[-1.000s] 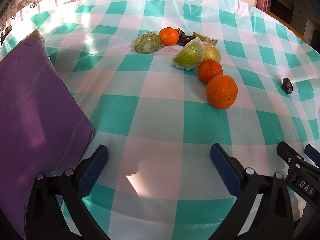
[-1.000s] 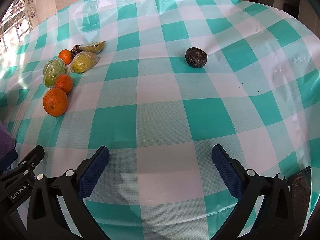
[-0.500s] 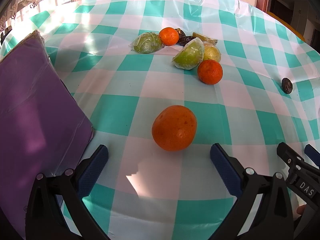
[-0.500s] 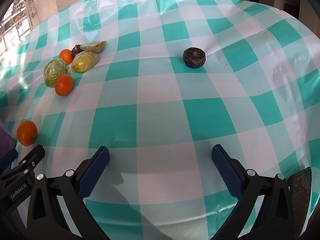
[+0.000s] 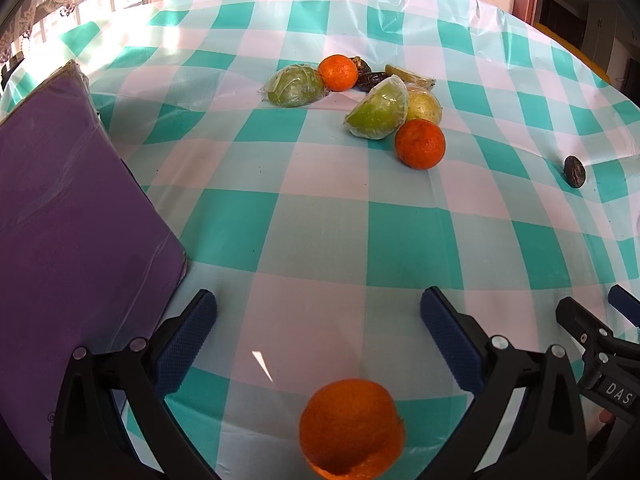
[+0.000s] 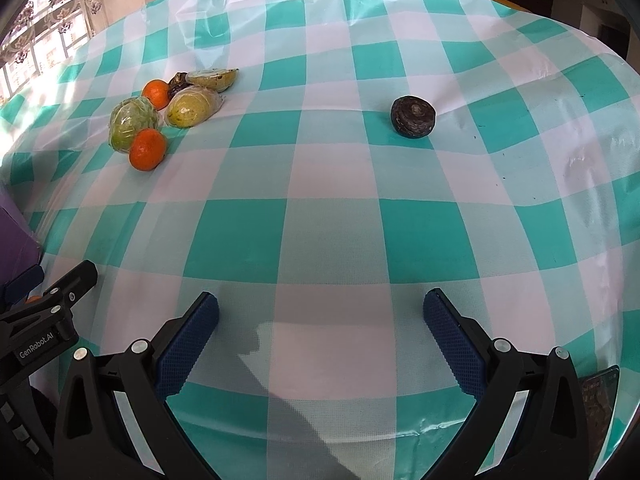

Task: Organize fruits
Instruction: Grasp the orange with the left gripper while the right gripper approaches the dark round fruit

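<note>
Nearest, a loose orange (image 5: 351, 427) sits between the spread fingers of the left claw (image 5: 318, 308), behind their tips and touching neither. It looks firm, round and likely to roll, so pinch it across its widest middle. The right claw (image 6: 320, 312) is also spread and holds nothing. Farther ahead of the left claw lie another orange (image 5: 420, 144) and soft wrapped green fruit (image 5: 378, 112), then a dark fruit (image 6: 413, 115).

Your left hand-held gripper (image 5: 318, 338) is wide open, blue pads (image 5: 186, 344) spread apart, nothing between them. Your right hand-held gripper (image 6: 320, 340) is the same: wide open, pads (image 6: 454, 346) apart. Both held low, side by side, pointing forward.
</note>
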### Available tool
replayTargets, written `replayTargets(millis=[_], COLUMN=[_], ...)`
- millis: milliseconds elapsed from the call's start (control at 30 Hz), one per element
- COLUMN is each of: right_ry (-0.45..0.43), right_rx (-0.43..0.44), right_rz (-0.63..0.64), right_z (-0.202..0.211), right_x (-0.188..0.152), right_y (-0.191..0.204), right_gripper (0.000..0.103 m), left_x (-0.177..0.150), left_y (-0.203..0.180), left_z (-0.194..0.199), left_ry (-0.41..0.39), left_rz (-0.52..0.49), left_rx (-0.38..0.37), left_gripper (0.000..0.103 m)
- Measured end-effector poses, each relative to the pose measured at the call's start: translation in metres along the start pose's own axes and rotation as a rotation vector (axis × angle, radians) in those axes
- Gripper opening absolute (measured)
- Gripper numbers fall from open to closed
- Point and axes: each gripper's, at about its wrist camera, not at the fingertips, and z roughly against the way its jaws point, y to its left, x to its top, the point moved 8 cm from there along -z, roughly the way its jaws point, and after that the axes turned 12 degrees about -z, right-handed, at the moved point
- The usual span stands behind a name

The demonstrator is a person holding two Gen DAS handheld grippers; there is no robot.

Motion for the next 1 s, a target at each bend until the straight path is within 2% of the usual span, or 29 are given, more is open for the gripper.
replayTargets(millis=[433, 567, 733, 867, 1000], right_ry=[0.008, 0.007, 0.008, 0.007, 0.007], right_rx=[0.011, 0.012, 0.012, 0.012, 0.012], right_rz=[0.026, 0.026, 0.026, 0.026, 0.026], right_z=[0.0, 0.0, 0.0, 0.0, 0.0], right_x=[0.001, 0.001, 0.001, 0.001, 0.001], right_y=[0.0, 0.0, -0.001, -0.001, -0.001], right_gripper=[0.099, 0.099, 0.099, 0.099, 0.099], left_x=[0.0, -0.001, -0.004, -0.011, -0.033], left_y=[-0.001, -0.007, -0.008, -0.011, -0.018], left_z=[0.0, 0.003, 0.012, 0.033, 0.054], left_ry=[-0.001, 0.001, -0.041, -0.108, -0.133], left_rz=[-0.002, -0.051, -0.05, -0.065, -0.11], left_rx=[-0.003, -0.052, -0.115, -0.108, -0.106], left_gripper=[0.102, 0.101, 0.101, 0.101, 0.101])
